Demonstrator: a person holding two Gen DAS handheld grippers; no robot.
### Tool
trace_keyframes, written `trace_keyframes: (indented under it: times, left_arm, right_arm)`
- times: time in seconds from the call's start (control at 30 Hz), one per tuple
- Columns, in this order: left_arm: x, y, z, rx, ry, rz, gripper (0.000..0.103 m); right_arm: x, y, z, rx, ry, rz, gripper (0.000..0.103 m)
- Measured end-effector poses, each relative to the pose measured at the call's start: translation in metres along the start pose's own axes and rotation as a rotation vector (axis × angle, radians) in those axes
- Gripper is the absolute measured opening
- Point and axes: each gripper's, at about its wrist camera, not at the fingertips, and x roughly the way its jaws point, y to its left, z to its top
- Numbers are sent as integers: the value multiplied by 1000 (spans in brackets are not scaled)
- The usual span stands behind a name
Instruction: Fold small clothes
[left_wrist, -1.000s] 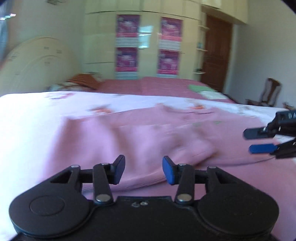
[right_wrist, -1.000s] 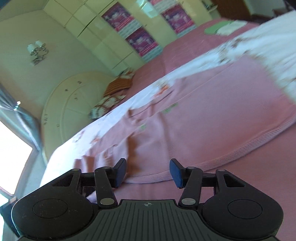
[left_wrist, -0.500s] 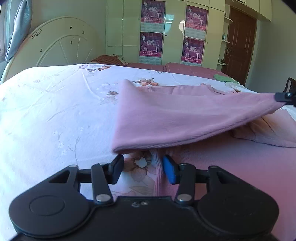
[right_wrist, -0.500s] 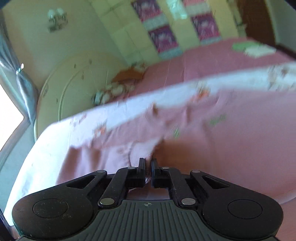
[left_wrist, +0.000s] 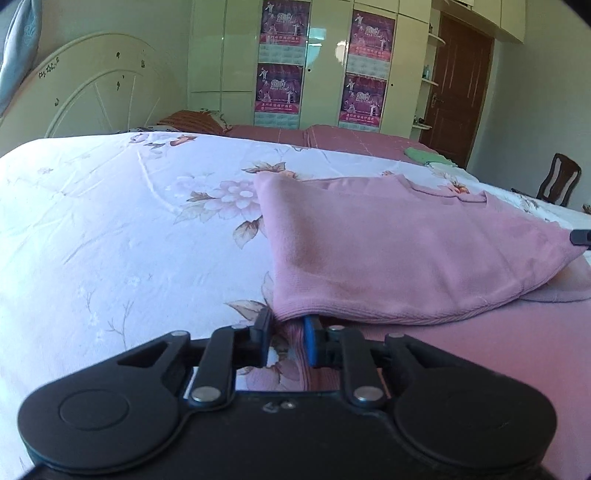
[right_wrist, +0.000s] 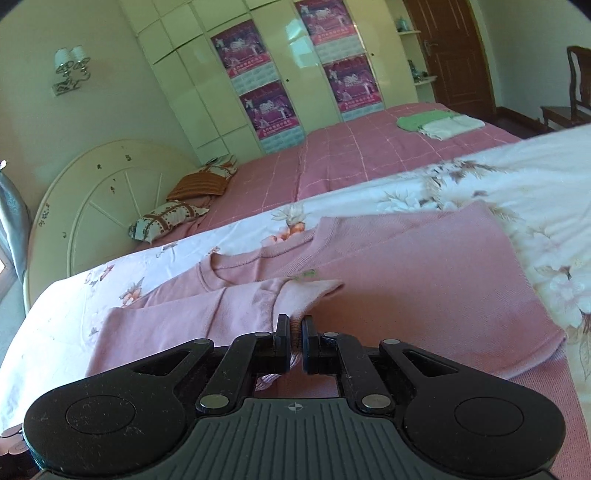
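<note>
At the right gripper: nearly closed, pinching a ribbed edge of the pink sweater between the pads, with a bunch of knit showing in the slit. At the left gripper: narrow gap, floral sheet visible through it. Folded hem corner right at the fingertips, possibly brushing them, apparently not clamped.

Sweater spread on the floral sheet of the near bed, one side lifted and drawn across the body, a sleeve lying over the chest below the neckline.

Likely step: carrying the side panel over to make a lengthwise fold.

- Hold the right pinch firm and low, and travel parallel to the bed so the panel lays down flat rather than ballooning.
- Close the left on the hem corner before pulling further, or else press it down as an anchor. Otherwise expect the fold line to creep and the hem to skew.
- Move both ends together, matching hem to hem, with the crease straight from shoulder to hem.
- Release only once the cloth rests on the body of the sweater, then smooth outward.
- Watch for the soft knit stretching under a one-sided tug.
</note>
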Motion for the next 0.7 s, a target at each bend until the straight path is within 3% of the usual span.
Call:
trace_keyframes:
  times: [0.27,0.33,0.37,0.43,0.5,0.6,0.63,0.67,0.7]
  left_arm:
    - [4,2,2,31,44,-11,20]
    - [-4,3,4,58,50,-36,32]
    - [-12,5,5,64,38,-54,31]
    - [-27,6,12,71,-12,-87,35]
    - [-21,0,24,83,-25,-109,35]
    - [5,-14,39,66,-24,-154,35]
    - [16,-18,42,67,-12,-159,35]
    - [26,-23,44,69,-3,-161,35]
    - [34,-25,45,67,6,-172,35]
  right_arm:
    - [-1,-15,-13,-1,32,-35,5]
    - [13,-25,-19,14,86,-58,5]
    - [13,-30,-20,33,93,-60,5]
    - [-2,-38,-15,67,24,-41,7]
    - [-7,-44,-6,77,-10,3,20]
    - [21,-49,8,115,43,17,21]
    - [31,-49,12,127,48,5,26]
    - [38,-50,14,137,56,-23,35]
    - [44,-50,17,150,62,-33,61]
